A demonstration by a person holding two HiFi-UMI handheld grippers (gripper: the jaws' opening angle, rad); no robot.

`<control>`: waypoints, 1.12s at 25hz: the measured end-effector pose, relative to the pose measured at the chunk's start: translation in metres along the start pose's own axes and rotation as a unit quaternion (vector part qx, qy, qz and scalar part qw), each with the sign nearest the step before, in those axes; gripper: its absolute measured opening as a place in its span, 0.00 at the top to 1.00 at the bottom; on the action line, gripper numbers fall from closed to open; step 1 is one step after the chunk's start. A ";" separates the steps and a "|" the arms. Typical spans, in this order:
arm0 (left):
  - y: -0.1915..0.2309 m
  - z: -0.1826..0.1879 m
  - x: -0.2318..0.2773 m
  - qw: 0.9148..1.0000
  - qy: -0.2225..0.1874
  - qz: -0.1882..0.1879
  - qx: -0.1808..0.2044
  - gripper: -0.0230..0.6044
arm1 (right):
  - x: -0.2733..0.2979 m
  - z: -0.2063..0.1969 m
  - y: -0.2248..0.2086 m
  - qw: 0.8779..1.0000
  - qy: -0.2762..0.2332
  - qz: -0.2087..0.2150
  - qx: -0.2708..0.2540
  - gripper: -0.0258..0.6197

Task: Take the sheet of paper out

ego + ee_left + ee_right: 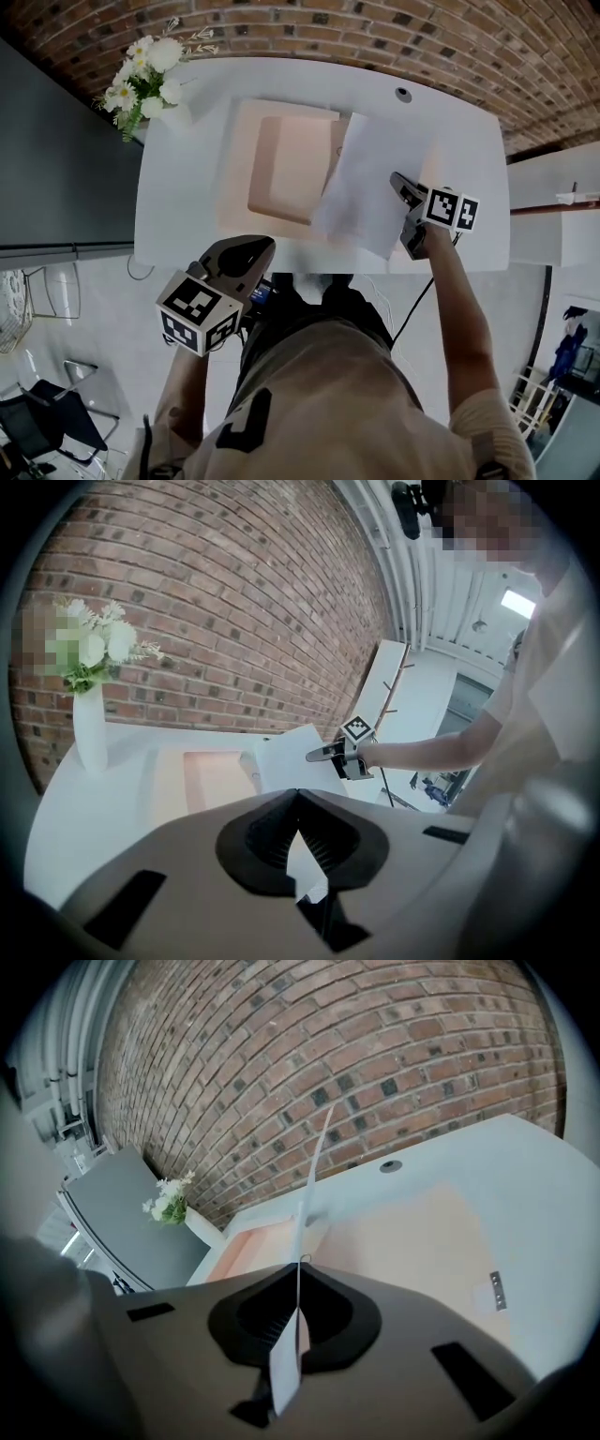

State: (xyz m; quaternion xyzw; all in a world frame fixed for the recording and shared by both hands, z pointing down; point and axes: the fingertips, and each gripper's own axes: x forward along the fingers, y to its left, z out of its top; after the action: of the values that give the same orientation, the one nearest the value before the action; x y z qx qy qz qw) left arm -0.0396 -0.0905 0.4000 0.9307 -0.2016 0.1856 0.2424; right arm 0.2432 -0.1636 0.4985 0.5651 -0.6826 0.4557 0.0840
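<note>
A white sheet of paper point(361, 183) hangs lifted and tilted over the right side of an open pink folder point(281, 169) that lies on the white table point(178, 187). My right gripper point(398, 180) is shut on the sheet's right edge. In the right gripper view the sheet point(305, 1213) runs edge-on up from between the jaws, above the folder point(403, 1232). My left gripper point(265, 246) is at the table's near edge, left of the sheet, shut and holding nothing. The left gripper view shows the sheet point(291, 752) and the right gripper point(314, 756) above the folder point(211, 775).
A white vase of flowers point(150, 80) stands at the table's far left corner. A cable hole point(403, 95) sits near the far edge. A brick wall runs behind the table, a grey cabinet point(56, 159) stands to the left, and a chair point(47, 422) is on the floor.
</note>
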 end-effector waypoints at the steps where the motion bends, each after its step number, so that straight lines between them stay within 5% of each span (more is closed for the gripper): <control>1: -0.002 0.001 0.001 1.000 0.001 -0.001 0.002 0.94 | -0.007 0.002 -0.001 1.000 -0.006 0.001 -0.001 0.92; 9: -0.033 0.010 0.019 1.000 0.011 -0.003 0.027 0.94 | -0.058 0.015 0.000 0.998 -0.047 0.027 -0.019 0.92; 28: -0.171 0.014 0.075 0.998 -0.021 0.033 0.051 0.94 | -0.199 0.005 0.017 0.978 -0.085 0.172 -0.084 0.92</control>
State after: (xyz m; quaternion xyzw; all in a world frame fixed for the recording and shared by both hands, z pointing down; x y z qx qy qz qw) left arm 0.1071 0.0181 0.3572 0.9383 -0.2275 0.1837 0.1845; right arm 0.2995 -0.0293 0.3610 0.4675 -0.8099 0.3543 -0.0069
